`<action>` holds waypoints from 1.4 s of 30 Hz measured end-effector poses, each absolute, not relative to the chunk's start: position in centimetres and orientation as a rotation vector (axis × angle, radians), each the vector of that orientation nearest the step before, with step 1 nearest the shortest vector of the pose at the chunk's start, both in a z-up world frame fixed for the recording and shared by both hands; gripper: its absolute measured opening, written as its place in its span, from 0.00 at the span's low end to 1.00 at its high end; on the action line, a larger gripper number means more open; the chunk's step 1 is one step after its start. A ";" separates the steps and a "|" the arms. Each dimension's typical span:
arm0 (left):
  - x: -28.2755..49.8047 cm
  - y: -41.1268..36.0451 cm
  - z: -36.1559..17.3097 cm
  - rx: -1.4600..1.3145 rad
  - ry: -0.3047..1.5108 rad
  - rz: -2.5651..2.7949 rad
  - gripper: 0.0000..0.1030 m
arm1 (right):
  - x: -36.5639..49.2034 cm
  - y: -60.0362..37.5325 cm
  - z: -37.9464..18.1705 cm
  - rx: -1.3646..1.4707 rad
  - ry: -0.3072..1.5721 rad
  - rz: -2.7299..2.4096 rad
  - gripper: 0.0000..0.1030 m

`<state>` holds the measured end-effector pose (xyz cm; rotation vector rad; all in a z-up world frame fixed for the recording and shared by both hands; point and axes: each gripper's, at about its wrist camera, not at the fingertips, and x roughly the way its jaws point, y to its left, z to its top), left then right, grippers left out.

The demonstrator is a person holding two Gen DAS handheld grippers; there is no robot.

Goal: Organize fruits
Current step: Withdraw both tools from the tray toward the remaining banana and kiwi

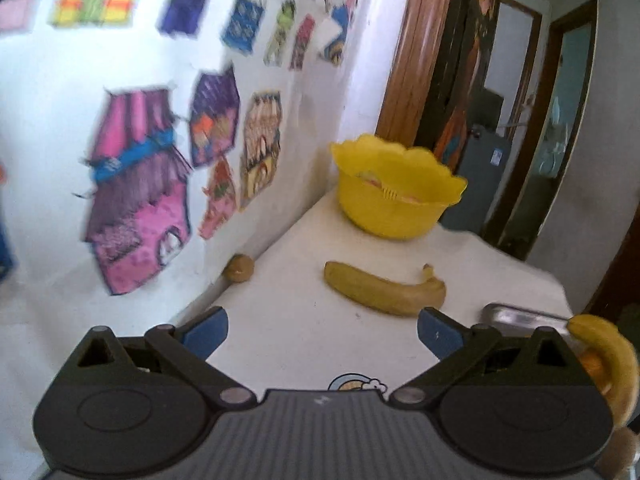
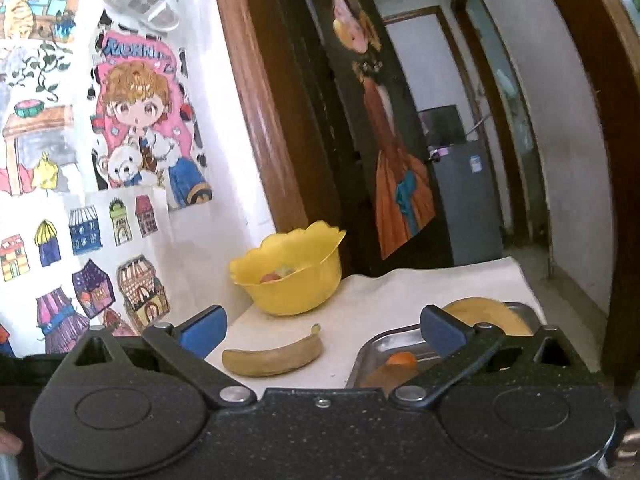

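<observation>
Left wrist view: our left gripper (image 1: 322, 330) spread wide, nothing between its fingers; banana (image 1: 382, 290) loose on the white table (image 1: 288, 320), yellow bowl (image 1: 394, 192) behind. Right wrist view: our right gripper (image 2: 322, 330) likewise apart and empty; metal tray (image 2: 384, 346) beside the banana.

The right gripper (image 2: 322, 330) hangs wide open and empty above the tabletop (image 2: 372, 296). A banana (image 2: 272, 356) lies between a yellow bowl (image 2: 294, 276) at the wall edge and a metal tray (image 2: 384, 344) holding an orange piece (image 2: 402, 359).
</observation>
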<state>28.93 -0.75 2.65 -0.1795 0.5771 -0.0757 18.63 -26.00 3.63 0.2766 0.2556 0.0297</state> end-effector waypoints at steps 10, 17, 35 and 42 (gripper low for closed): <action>29.2 -1.9 -0.4 -0.190 0.693 -0.201 0.99 | 20.0 -26.7 3.7 0.353 0.349 0.022 0.99; 28.5 -2.7 -2.1 -0.163 0.730 -0.206 0.99 | 20.4 -27.0 5.1 0.307 0.420 -0.043 0.99; 32.4 -6.1 -1.5 -0.298 0.853 -0.255 0.99 | 24.2 -28.1 3.0 0.358 0.519 -0.148 0.99; 32.4 -10.5 -1.9 -0.437 0.890 -0.311 0.99 | 24.6 -30.1 3.3 0.361 0.510 -0.099 0.99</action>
